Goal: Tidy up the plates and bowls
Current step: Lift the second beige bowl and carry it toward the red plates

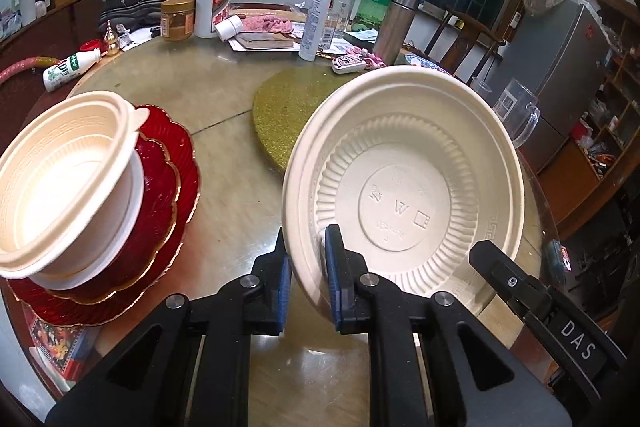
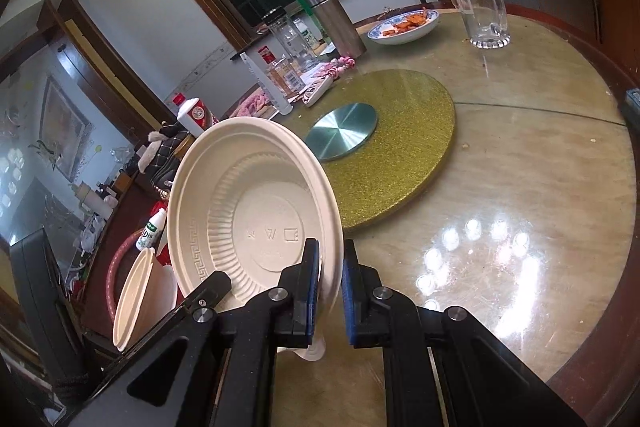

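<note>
A cream plastic bowl (image 1: pixel 404 187) is held on edge above the table, its underside facing the left wrist camera. My left gripper (image 1: pixel 308 259) is shut on its rim. The same bowl (image 2: pixel 256 211) shows in the right wrist view, where my right gripper (image 2: pixel 330 279) is shut on the opposite rim. The right gripper's black finger (image 1: pixel 516 283) shows at the bowl's lower right. At the left, nested cream bowls (image 1: pixel 68 183) sit on stacked red scalloped plates (image 1: pixel 160 195). Those bowls (image 2: pixel 136 299) appear low left in the right wrist view.
A gold glitter turntable (image 2: pixel 400 155) with a metal disc lies at the table's middle. Bottles, a jar and a thermos (image 1: pixel 394 23) crowd the far side. A glass pitcher (image 2: pixel 480 3) and a blue-rimmed dish of food (image 2: pixel 404 27) stand far right.
</note>
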A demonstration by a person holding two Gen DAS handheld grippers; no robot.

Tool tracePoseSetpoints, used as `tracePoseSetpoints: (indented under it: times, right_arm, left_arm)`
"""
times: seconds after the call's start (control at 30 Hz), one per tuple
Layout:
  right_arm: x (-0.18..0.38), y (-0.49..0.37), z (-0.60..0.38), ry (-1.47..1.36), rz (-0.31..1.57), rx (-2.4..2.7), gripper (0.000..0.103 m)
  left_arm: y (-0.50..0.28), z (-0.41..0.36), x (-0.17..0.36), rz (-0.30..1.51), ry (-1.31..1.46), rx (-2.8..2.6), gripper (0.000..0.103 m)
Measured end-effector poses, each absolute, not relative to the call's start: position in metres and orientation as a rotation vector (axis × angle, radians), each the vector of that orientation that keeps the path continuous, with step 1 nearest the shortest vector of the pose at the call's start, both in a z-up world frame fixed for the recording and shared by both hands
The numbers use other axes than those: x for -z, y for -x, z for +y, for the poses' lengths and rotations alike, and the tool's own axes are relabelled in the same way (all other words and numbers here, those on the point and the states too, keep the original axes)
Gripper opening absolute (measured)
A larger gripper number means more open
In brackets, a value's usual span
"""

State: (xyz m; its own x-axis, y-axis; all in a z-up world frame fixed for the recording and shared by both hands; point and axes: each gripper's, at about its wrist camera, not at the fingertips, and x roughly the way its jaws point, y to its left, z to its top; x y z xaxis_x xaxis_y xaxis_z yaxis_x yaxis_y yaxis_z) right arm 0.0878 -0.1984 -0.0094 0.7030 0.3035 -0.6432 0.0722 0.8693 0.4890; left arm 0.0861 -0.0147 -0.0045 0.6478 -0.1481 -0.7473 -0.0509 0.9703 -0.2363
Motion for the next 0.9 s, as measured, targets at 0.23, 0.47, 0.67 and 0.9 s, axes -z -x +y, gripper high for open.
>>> tracePoseSetpoints:
  times: [0.23, 0.47, 0.67, 0.9]
  right_arm:
    - [0.006, -0.084, -0.192, -0.499, 0.786, -0.143, 0.01]
    - [0.002, -0.084, -0.19, -0.5, 0.771, -0.158, 0.01]
    - [-0.004, -0.083, -0.189, -0.497, 0.75, -0.174, 0.01]
    - [-0.01, -0.085, -0.184, -0.49, 0.735, -0.191, 0.01]
  left_arm:
    - [-0.081, -0.009, 0.005, 0.868, 0.255, 0.053, 0.014]
    - [-0.076, -0.007, -0.002, 0.848, 0.254, 0.05, 0.014]
    - [-0.07, -0.006, -0.009, 0.828, 0.248, 0.045, 0.015]
    - [-0.066, -0.005, -0.016, 0.81, 0.245, 0.035, 0.015]
